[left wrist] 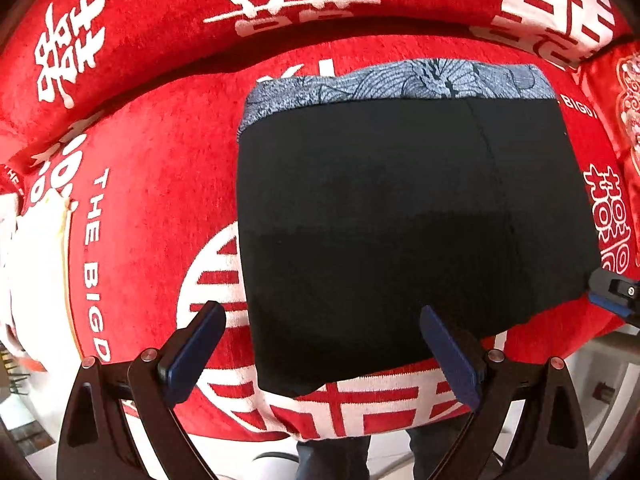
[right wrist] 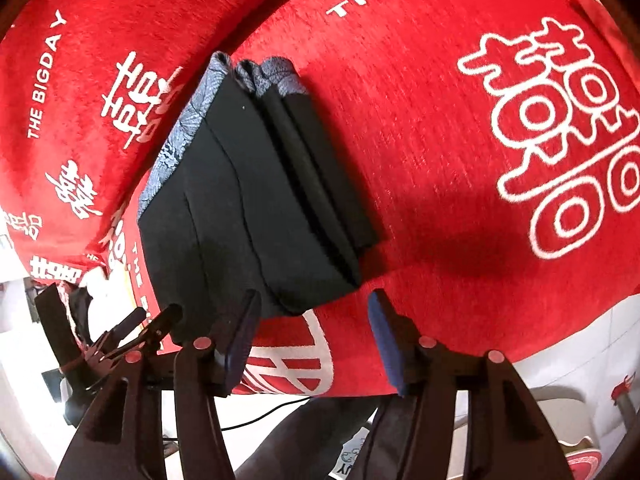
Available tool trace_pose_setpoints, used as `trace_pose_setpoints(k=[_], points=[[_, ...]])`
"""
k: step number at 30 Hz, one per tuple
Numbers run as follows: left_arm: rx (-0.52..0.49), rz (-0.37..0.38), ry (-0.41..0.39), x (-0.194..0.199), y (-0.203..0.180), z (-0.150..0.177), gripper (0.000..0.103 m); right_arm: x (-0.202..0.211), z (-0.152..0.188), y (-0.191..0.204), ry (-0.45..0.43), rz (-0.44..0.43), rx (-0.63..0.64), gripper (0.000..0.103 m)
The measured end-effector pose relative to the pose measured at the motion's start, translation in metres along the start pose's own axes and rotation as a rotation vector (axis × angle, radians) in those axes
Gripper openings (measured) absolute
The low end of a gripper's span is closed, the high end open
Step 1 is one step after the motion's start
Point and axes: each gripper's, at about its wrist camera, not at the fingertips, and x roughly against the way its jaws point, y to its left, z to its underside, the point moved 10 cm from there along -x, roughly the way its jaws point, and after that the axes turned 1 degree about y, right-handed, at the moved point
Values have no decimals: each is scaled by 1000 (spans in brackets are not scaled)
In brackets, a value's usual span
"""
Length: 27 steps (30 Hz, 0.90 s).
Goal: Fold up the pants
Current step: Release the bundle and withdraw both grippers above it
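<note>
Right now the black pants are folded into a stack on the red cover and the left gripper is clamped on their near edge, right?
Not quite. The left gripper is open and holds nothing, as the left wrist view shows. The black pants do lie folded on the red cover.

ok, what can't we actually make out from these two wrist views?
- Red cover under the folded pants: hidden by the pants, both views.
- Inner layers of the fold: only stacked edges show in the right wrist view.
- Right gripper: in the left wrist view only a piece shows, cut by the frame's right edge.
- White item at the left: overexposed, cut off by the edge, unidentifiable.
</note>
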Motion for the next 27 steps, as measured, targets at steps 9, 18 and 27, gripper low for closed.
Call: trace_pose_setpoints(k=[9, 18, 27], points=[[-11, 12, -1, 2, 8, 5, 99, -5, 7, 10, -26, -10, -19, 63], [-7, 25, -2, 7, 19, 12, 99, -7, 17, 19, -43, 3, -22, 69], [-3, 25, 6, 19, 29, 27, 99, 4, 24, 37, -65, 133, 83, 80]])
